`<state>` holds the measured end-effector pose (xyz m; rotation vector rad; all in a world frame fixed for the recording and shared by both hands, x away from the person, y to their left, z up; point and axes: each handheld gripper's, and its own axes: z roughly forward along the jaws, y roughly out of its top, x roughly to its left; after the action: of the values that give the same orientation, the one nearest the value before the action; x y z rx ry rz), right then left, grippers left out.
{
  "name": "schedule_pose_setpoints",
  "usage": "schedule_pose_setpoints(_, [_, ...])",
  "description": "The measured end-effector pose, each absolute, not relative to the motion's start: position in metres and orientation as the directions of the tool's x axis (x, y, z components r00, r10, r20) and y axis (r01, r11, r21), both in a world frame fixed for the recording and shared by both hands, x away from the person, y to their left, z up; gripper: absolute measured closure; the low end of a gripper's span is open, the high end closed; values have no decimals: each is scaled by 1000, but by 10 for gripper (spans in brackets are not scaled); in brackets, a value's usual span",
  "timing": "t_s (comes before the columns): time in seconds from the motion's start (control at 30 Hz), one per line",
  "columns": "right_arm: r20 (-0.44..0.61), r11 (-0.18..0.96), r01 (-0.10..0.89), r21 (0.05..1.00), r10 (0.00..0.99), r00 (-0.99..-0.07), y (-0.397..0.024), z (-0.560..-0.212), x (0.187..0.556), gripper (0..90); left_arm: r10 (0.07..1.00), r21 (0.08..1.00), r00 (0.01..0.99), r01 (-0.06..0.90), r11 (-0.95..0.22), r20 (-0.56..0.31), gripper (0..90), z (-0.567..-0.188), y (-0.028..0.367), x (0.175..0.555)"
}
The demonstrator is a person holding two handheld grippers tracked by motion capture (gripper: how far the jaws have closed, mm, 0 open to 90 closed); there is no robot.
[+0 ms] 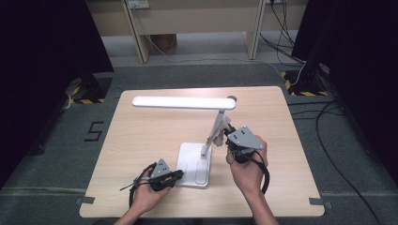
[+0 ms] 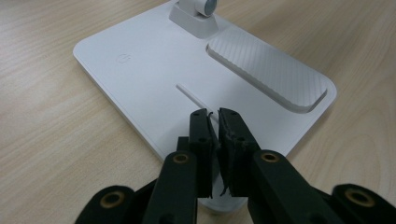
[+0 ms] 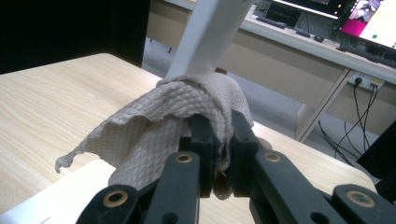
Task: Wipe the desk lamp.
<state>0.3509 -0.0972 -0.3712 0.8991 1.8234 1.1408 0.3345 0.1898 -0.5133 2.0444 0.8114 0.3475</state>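
A white desk lamp stands on the table, its flat base near the front, its arm rising to a lit horizontal head. My right gripper is shut on a grey waffle-textured cloth and holds it against the lamp arm. My left gripper rests on the front left corner of the base, jaws shut with nothing between them. In the left gripper view my left gripper lies over the white base, beside its ribbed recessed pad.
The light wooden table has bare room left and behind the lamp. Dark curtains flank it. Cables trail on the grey floor at the right, and a wooden desk frame stands beyond.
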Motion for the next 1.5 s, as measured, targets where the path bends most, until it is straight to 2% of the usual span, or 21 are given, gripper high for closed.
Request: schedule_pose_setpoints(1.5, [-231,375,235,897,849,-475,-88,-407,353,841,663,822,746,415,-391,-62,830,-514,190,335])
